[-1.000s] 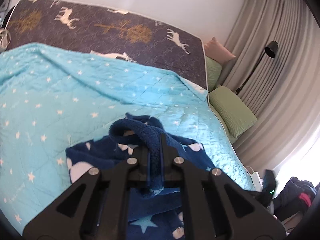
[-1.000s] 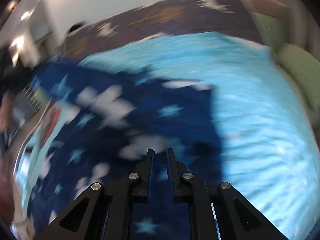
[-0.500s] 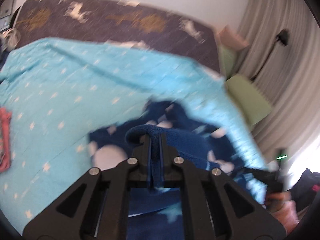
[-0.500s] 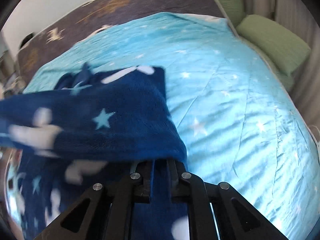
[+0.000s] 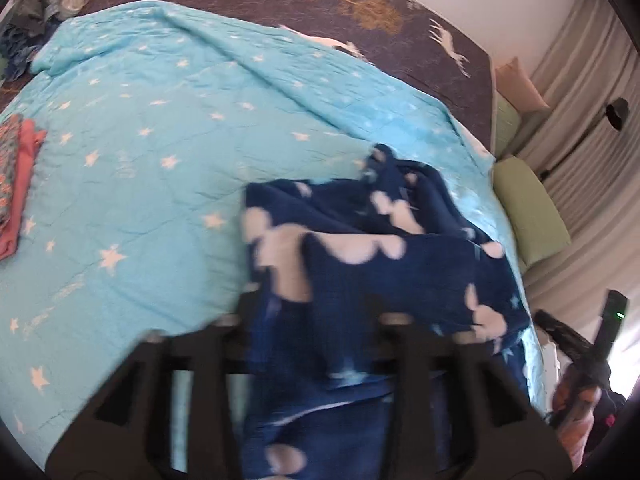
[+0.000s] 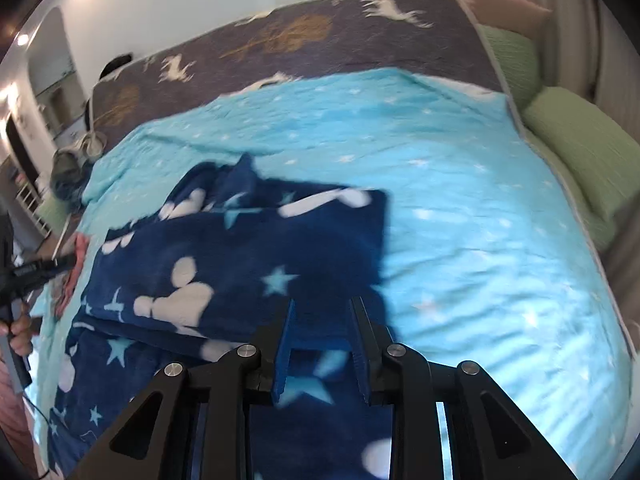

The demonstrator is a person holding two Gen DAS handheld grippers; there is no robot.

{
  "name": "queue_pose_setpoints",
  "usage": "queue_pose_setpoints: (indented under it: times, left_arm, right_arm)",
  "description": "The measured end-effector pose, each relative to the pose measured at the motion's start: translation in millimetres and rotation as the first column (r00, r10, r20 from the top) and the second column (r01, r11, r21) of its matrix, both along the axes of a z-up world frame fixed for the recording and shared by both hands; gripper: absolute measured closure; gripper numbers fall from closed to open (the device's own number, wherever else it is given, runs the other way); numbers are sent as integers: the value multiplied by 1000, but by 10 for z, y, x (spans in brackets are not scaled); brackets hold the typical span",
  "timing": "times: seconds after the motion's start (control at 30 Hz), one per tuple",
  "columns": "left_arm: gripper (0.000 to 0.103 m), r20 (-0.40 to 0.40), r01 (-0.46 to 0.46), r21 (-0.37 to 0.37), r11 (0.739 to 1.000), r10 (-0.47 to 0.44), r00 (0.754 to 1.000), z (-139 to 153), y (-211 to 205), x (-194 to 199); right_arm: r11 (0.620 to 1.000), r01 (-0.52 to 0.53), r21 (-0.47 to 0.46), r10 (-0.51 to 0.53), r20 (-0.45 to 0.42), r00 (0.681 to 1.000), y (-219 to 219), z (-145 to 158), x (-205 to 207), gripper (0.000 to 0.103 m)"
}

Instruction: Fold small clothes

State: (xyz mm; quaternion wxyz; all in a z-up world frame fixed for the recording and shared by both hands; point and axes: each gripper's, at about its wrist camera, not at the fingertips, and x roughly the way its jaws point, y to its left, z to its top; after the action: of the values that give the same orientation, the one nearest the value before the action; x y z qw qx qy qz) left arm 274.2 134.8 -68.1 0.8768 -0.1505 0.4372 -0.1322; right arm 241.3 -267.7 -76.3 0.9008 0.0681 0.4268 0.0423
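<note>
Where the navy garment (image 6: 240, 264) ends, bare blue quilt (image 6: 480, 240) runs to the bed edge. Left gripper (image 5: 312, 312) and right gripper (image 6: 322, 320), pinching cloth a second ago, have just been spreading; fabric lies loose between both.

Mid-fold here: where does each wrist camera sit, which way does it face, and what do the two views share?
Left wrist: behind the left gripper, facing down the bed; its jaws have just been opening, garment between them.
Right wrist: behind the right gripper, facing the garment; jaws just been opening, fabric between.
Shared: garment, blanket, pillows.

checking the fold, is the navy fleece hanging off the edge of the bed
No, the navy fleece lies on the turquoise quilt, inside its edges.
</note>
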Motion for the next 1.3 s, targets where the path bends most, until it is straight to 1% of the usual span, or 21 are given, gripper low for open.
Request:
queue_pose_setpoints:
  times: [0.07,0.13,0.17,0.2,0.27,0.33,0.43,0.53,0.57,0.6,0.67,0.8,0.83,0.87,0.97,1.1,1.17,1.2,1.23,1.27,1.3]
  left_arm:
    - [27,-13,34,46,998,-34,999,-73,-166,31]
    - [28,-75,90,137,987,-80,994,-287,-378,90]
    - [47,-98,105,155,982,-91,991,-372,-443,109]
    - [81,-120,120,169,978,-100,988,-465,-503,117]
    - [92,-127,121,155,981,-102,987,-485,-545,102]
    - [92,-53,92,92,992,-88,995,-218,-473,3]
    - [92,69,75,87,993,-82,994,216,-346,-151]
    - [87,82,76,187,979,-92,992,271,-277,-153]
    - [79,54,69,223,972,-84,995,194,-269,-126]
    - [66,26,57,248,967,-65,998,120,-249,-89]
    - [54,-41,24,292,956,-13,999,-16,-239,-5]
    - [50,21,-35,264,964,31,999,91,-266,148]
    - [47,44,-36,251,967,26,999,127,-319,233]
    - [38,55,-21,239,971,8,998,133,-397,349]
    - [35,0,27,234,972,-28,1000,35,-661,796]
    - [35,-94,51,291,955,-24,995,-283,-878,1253]
    - [36,-159,64,258,964,-23,987,-470,-900,1385]
    - [48,-181,70,209,975,-31,983,-509,-887,1408]
    - [59,-190,74,166,983,-41,981,-521,-884,1421]
    - [87,-198,101,118,988,-76,977,-519,-890,1428]
    - [93,-194,113,111,987,-90,977,-493,-898,1409]
  right_arm:
    - [1000,14,3,-13,-73,997,48,-227,128,76]
    - [999,32,19,-30,-102,994,20,-360,152,76]
    - [999,37,35,-33,-93,995,-1,-370,137,76]
    - [998,36,44,-32,-88,996,-17,-359,129,76]
    - [999,32,32,-29,-96,995,-23,-312,122,76]
    - [999,32,21,-30,-91,995,-14,-236,89,76]
    - [1000,19,-1,-19,-27,999,-10,-40,3,74]
    - [999,28,-17,-28,-11,1000,-1,-12,69,64]
    - [999,31,-13,-32,-21,999,1,-29,104,64]
    - [999,36,-4,-36,-44,998,-4,-63,164,64]
    - [999,39,21,-38,-62,997,-2,-59,235,64]
    - [994,11,106,-6,-45,999,39,139,520,61]
    - [991,-5,133,12,-52,999,61,157,632,53]
    - [986,-21,165,33,-67,997,93,166,768,45]
    - [966,-18,258,56,-141,988,195,72,1308,43]
    - [957,42,288,38,-267,963,279,-275,1805,43]
    - [927,76,367,47,-315,948,272,-454,1947,43]
    - [908,80,412,62,-320,945,276,-512,1976,47]
    - [898,60,436,85,-306,948,294,-529,1988,81]
    - [907,37,418,101,-303,948,316,-520,1999,95]
    - [937,28,348,80,-291,954,327,-469,1965,96]
